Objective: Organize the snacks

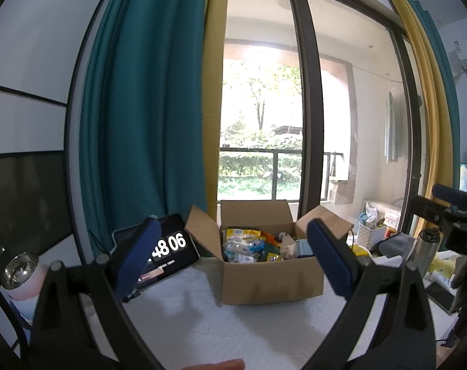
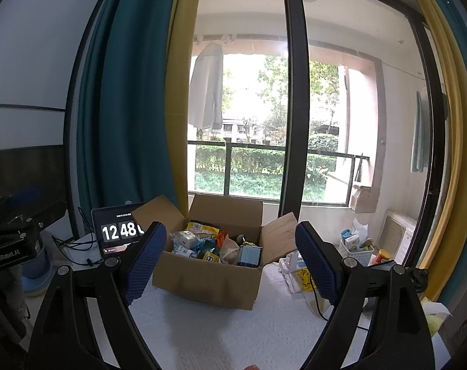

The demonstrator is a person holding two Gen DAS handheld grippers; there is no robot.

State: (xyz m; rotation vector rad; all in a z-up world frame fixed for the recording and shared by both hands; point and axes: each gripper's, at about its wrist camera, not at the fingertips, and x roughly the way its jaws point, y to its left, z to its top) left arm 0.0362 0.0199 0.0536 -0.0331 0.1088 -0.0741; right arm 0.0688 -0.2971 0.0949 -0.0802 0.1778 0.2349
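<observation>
I hold my left claw [image 1: 230, 259] and right claw [image 2: 230, 262] spread wide and empty above the white-clothed table [image 2: 233, 323]. The open brown cardboard box [image 2: 208, 277] of mixed snack packets [image 2: 202, 243] sits near the table's far edge, beside the black clock tablet [image 2: 117, 231].

both grippers, left gripper [image 1: 233, 257] and right gripper [image 2: 230, 260], have black angular arms with round silver screws and blue textured finger pads [image 2: 145, 259]
</observation>
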